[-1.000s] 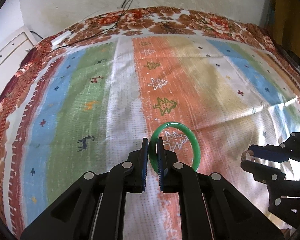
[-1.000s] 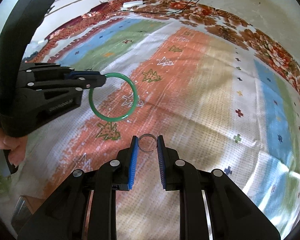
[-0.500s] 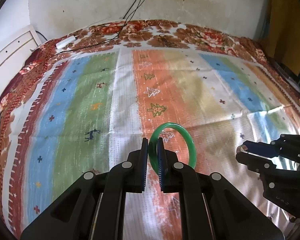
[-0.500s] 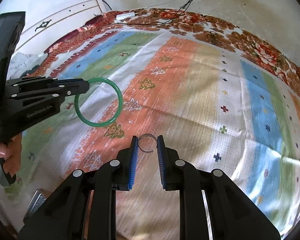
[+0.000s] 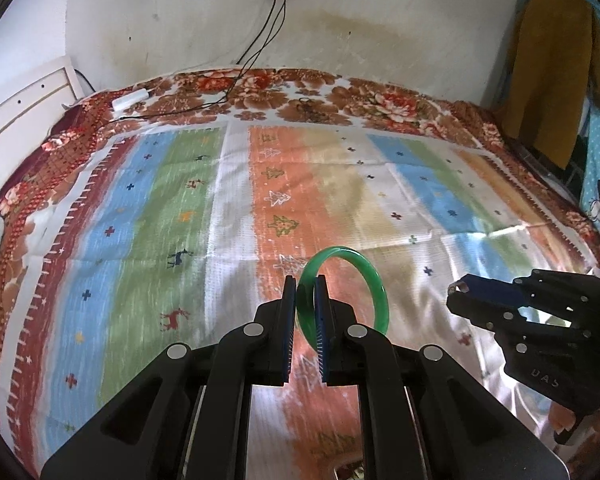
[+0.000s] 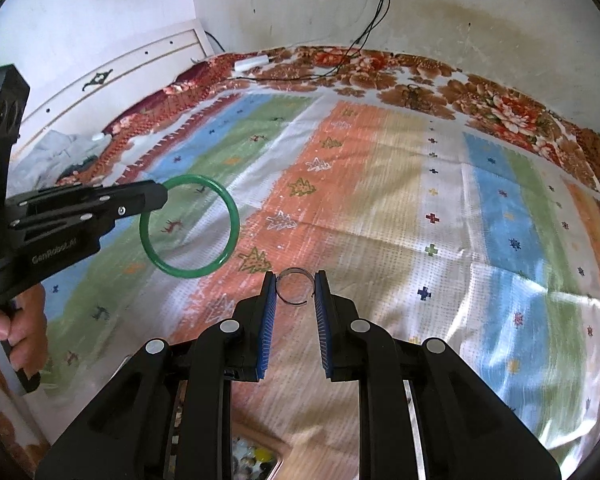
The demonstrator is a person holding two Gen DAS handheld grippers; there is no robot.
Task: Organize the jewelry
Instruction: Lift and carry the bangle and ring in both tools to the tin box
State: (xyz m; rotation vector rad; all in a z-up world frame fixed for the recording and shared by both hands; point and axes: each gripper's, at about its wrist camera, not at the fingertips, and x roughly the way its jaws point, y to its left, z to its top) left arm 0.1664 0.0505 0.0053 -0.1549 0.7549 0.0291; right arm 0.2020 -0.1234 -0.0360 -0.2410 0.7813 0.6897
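Left wrist view: left gripper [image 5: 305,304] clenched on the near rim of a green bangle [image 5: 374,280], the ring standing edge-on ahead of the pads and clear of the striped bedspread [image 5: 172,208]; pinching one rim likely keeps the hoop free for setting down. Right gripper [image 5: 458,289] just to the right. Right wrist view: right gripper [image 6: 296,292] grasping a thin open silver ring [image 6: 295,286] across its width, pads on opposite sides; bangle held off to the left.
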